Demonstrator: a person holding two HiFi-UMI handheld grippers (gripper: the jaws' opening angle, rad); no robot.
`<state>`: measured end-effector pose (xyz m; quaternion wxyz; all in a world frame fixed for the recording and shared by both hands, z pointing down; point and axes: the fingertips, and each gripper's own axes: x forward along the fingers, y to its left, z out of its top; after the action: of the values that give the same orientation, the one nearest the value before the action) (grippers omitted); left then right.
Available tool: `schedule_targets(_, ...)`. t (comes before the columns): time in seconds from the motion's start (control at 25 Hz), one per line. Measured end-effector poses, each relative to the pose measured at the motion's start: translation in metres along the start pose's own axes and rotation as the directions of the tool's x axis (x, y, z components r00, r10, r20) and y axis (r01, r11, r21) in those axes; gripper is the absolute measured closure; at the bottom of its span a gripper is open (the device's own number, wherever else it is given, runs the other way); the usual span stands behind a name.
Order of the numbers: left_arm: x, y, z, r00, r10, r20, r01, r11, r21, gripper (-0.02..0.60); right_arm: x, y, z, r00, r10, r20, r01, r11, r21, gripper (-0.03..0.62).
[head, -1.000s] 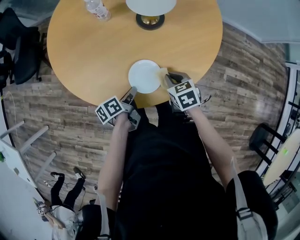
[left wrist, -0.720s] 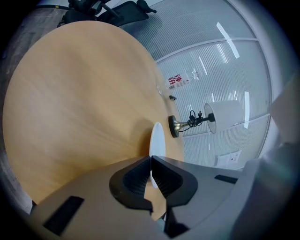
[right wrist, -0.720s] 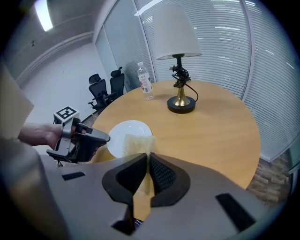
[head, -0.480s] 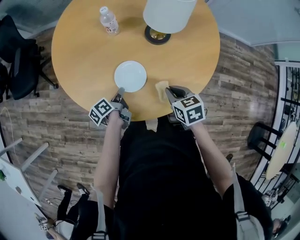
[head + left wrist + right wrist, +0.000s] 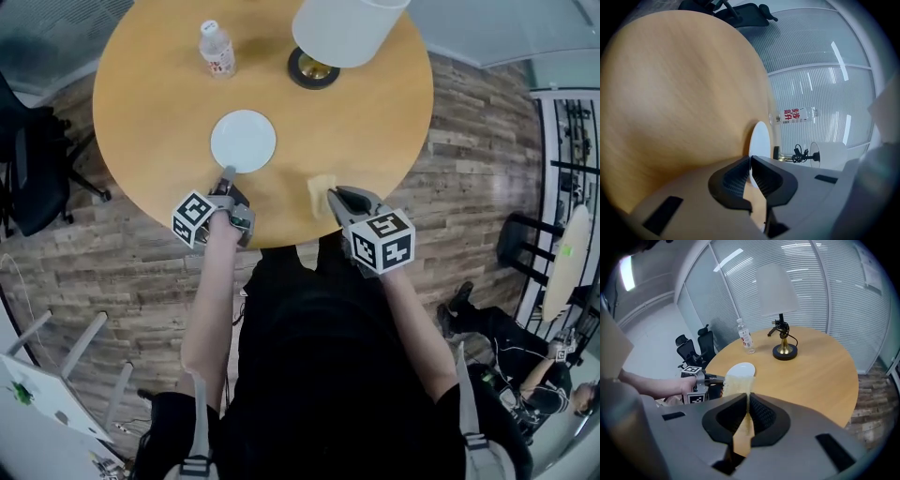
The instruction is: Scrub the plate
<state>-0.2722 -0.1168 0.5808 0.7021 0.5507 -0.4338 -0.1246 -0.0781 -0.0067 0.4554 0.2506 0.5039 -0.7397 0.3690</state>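
A small white plate [image 5: 243,141] lies on the round wooden table [image 5: 366,122], near its front edge. My left gripper [image 5: 228,175] reaches it from the near side and is shut on its rim; in the left gripper view the jaws [image 5: 750,159] are closed with the white plate [image 5: 759,138] running between them. My right gripper [image 5: 333,195] is shut on a thin yellow sponge [image 5: 320,193], held to the right of the plate and apart from it. In the right gripper view the sponge [image 5: 738,383] stands up out of the closed jaws [image 5: 747,401], with the plate [image 5: 740,369] behind it.
A water bottle [image 5: 216,47] stands at the back left of the table and a lamp with a white shade [image 5: 349,28] and dark base [image 5: 314,67] at the back. An office chair [image 5: 33,169] is left of the table. Another person [image 5: 511,352] is on the floor at lower right.
The plate has slid left across the table with my left gripper on its rim. The sponge, at the plate's right edge a second ago, is now apart from it.
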Motion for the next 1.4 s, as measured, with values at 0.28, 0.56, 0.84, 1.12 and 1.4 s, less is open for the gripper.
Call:
schedule_targets(0.28, 0.003, 0.0, -0.004, 0.997, 0.031, -0.067, -0.033, 0.999, -0.022, 0.557, -0.001, 0.013, -0.008, 1.0, 0.005, 0.012, -0.005, 0.999, 0.047, 0.566)
schedule_targets(0.56, -0.015, -0.001, -0.001, 0.999, 0.035, 0.015, -0.035, 0.999, -0.032, 0.445, -0.018, 0.015, -0.008, 0.997, 0.025, 0.067, -0.027, 0.999, 0.023, 0.566)
schedule_targets(0.84, -0.054, -0.008, -0.038, 0.999, 0.012, 0.049, -0.012, 1.0, -0.006, 0.387, -0.056, 0.011, -0.029, 0.991, 0.072, 0.115, -0.072, 0.997, -0.007, 0.566)
schedule_targets(1.12, -0.111, -0.019, -0.111, 0.991, -0.121, 0.063, 0.117, 0.992, 0.053, 0.516, -0.089, 0.014, -0.061, 0.977, 0.178, 0.116, -0.169, 0.982, -0.083, 0.566)
schedule_targets(1.4, -0.177, -0.036, -0.177, 0.982, -0.186, 0.022, 0.168, 0.927, 0.336, 0.569, -0.128, 0.024, -0.086, 0.942, 0.313, 0.123, -0.292, 0.943, -0.162, 0.566)
